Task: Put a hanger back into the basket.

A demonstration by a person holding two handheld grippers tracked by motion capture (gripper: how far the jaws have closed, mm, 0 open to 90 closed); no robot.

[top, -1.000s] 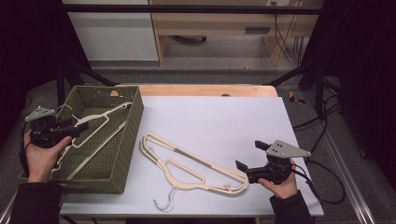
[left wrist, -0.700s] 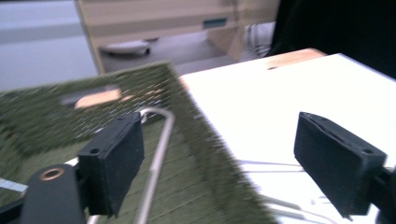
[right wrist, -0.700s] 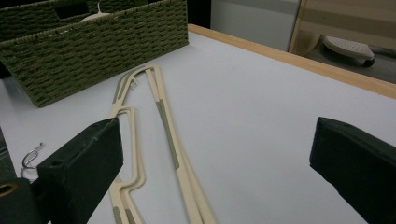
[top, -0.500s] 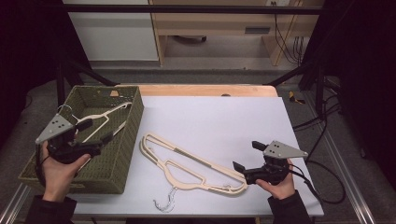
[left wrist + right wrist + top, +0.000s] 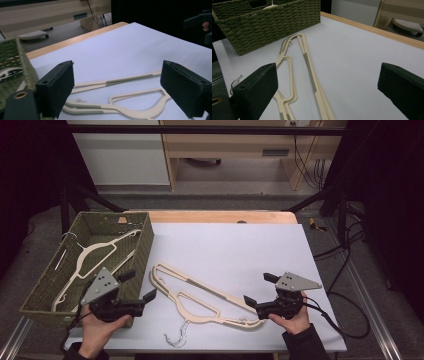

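Note:
Two cream plastic hangers point(image 5: 200, 295) lie stacked on the white table point(image 5: 235, 245), their metal hook point(image 5: 175, 337) near the front edge. One more cream hanger point(image 5: 95, 252) lies inside the green woven basket point(image 5: 47, 285) at the left. My left gripper point(image 5: 138, 286) is open at the basket's front right corner, just left of the hangers. In the left gripper view the hangers point(image 5: 120, 100) lie ahead between the jaws. My right gripper point(image 5: 259, 289) is open at the hangers' right end, and the hangers point(image 5: 309, 67) run forward below its jaws.
A wooden strip point(image 5: 220, 216) borders the table's far edge. Behind it stand a cabinet point(image 5: 125, 155) and a wooden shelf point(image 5: 235, 150). Cables point(image 5: 345, 250) hang off the right side. The basket's wall point(image 5: 269, 22) rises beyond the hangers in the right gripper view.
My left gripper has come off the basket's left side and swung right to its front right corner, close to the hangers. The right gripper has barely moved.

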